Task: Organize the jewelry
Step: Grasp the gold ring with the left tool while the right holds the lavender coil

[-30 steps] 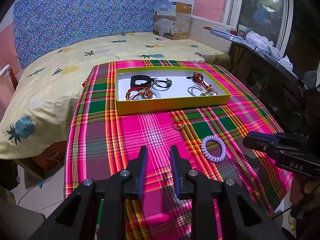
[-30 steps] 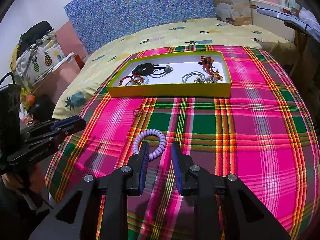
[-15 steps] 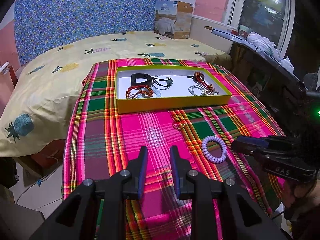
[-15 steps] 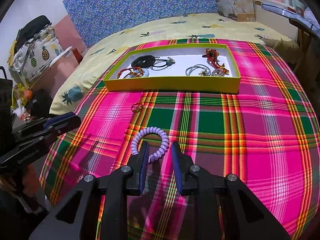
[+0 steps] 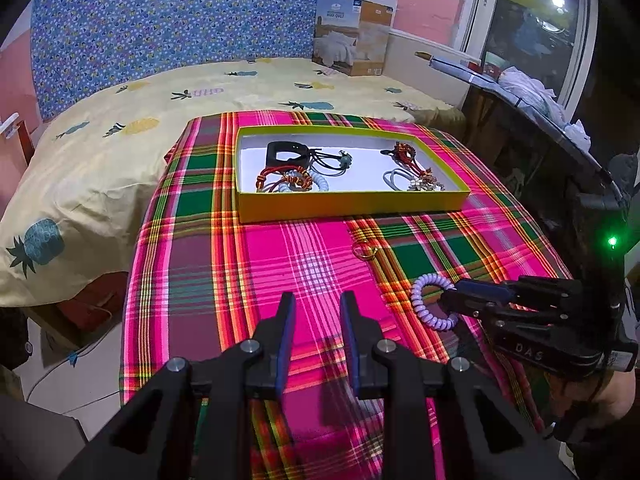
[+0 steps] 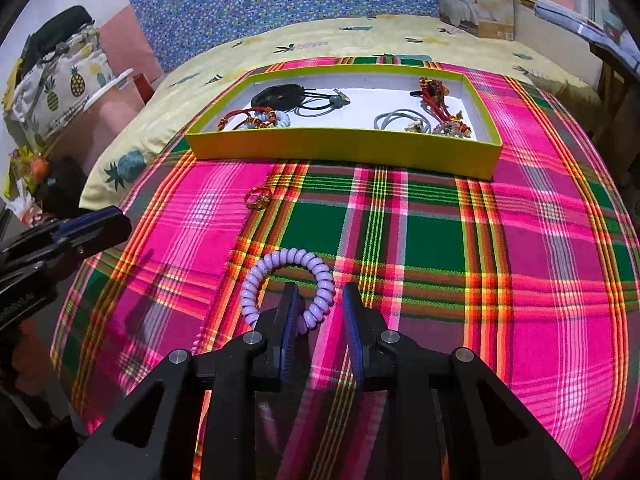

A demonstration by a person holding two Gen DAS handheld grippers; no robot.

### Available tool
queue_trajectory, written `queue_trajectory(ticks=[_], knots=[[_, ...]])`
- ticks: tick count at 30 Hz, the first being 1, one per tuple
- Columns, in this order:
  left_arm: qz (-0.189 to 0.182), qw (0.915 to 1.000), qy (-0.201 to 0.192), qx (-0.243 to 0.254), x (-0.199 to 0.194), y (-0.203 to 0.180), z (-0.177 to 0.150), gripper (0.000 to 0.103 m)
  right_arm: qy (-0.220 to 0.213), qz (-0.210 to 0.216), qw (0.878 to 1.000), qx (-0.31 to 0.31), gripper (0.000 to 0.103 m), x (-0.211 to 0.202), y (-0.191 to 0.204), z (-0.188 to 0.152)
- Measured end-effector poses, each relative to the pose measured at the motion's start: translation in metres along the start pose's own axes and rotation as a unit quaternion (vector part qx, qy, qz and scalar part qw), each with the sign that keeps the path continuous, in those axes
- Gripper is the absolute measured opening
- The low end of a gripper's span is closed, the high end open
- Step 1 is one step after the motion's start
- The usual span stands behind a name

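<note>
A lilac spiral hair tie (image 6: 288, 286) lies on the plaid cloth; it also shows in the left wrist view (image 5: 430, 302). My right gripper (image 6: 320, 308) is open, its tips straddling the tie's near right strand; it also shows in the left wrist view (image 5: 450, 296). A small gold ring (image 6: 258, 197) lies beyond it, also in the left wrist view (image 5: 364, 250). The yellow-green tray (image 6: 344, 150) holds several bracelets and hair ties; it also shows in the left wrist view (image 5: 352, 204). My left gripper (image 5: 318, 312) is open and empty over the cloth, left of the tie.
The plaid cloth (image 5: 224, 264) covers a small table against a bed with a yellow pineapple sheet (image 5: 120, 148). A cardboard box (image 5: 354, 36) stands at the bed's far side. A dark shelf with clutter (image 5: 532, 120) runs along the right.
My right gripper has moved forward and down to the lilac hair tie, its tips now around one strand. The left gripper has barely moved.
</note>
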State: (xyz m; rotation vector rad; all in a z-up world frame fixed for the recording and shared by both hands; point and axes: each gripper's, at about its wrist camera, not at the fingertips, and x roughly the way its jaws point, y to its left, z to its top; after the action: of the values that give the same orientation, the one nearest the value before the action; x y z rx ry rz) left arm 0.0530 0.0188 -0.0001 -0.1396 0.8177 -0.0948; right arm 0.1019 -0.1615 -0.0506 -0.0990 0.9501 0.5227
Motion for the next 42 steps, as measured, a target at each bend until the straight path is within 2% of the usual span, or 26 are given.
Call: queue_trajectory(ticks=[2, 6, 8, 12, 14, 16, 30, 42], knots=[[-0.001, 1.0, 0.001, 0.0, 0.002, 0.001, 0.001, 0.023, 0.0, -0.008, 1.0, -0.013, 0.023, 0.002, 0.004, 0.001], [-0.005, 1.0, 0.003, 0.001, 0.005, 0.0, 0.004, 0.023, 0.0, -0.022, 0.999, -0.039, 0.011, 0.004, 0.012, 0.001], [-0.008, 1.0, 0.005, 0.002, 0.008, -0.001, 0.006, 0.023, -0.001, -0.023, 0.999, -0.043, 0.01, 0.004, 0.013, 0.001], [-0.016, 0.9998, 0.01, 0.009, 0.016, -0.006, 0.011, 0.024, -0.004, -0.019, 0.999, -0.042, 0.009, 0.002, 0.01, 0.0], [-0.021, 0.9996, 0.013, 0.014, 0.021, -0.01, 0.013, 0.032, -0.009, -0.018, 0.999, -0.038, 0.009, 0.0, 0.007, -0.001], [-0.026, 0.9993, 0.014, 0.02, 0.026, -0.014, 0.016, 0.034, -0.014, -0.018, 0.999, -0.033, 0.009, -0.004, 0.004, 0.0], [-0.044, 0.9955, 0.041, 0.073, 0.076, -0.034, 0.03, 0.035, -0.038, -0.015, 0.999, 0.013, 0.009, -0.026, -0.035, 0.001], [-0.029, 0.9916, 0.042, 0.119, 0.089, -0.047, 0.033, 0.034, -0.04, -0.01, 0.999, 0.027, 0.009, -0.024, -0.048, 0.004]])
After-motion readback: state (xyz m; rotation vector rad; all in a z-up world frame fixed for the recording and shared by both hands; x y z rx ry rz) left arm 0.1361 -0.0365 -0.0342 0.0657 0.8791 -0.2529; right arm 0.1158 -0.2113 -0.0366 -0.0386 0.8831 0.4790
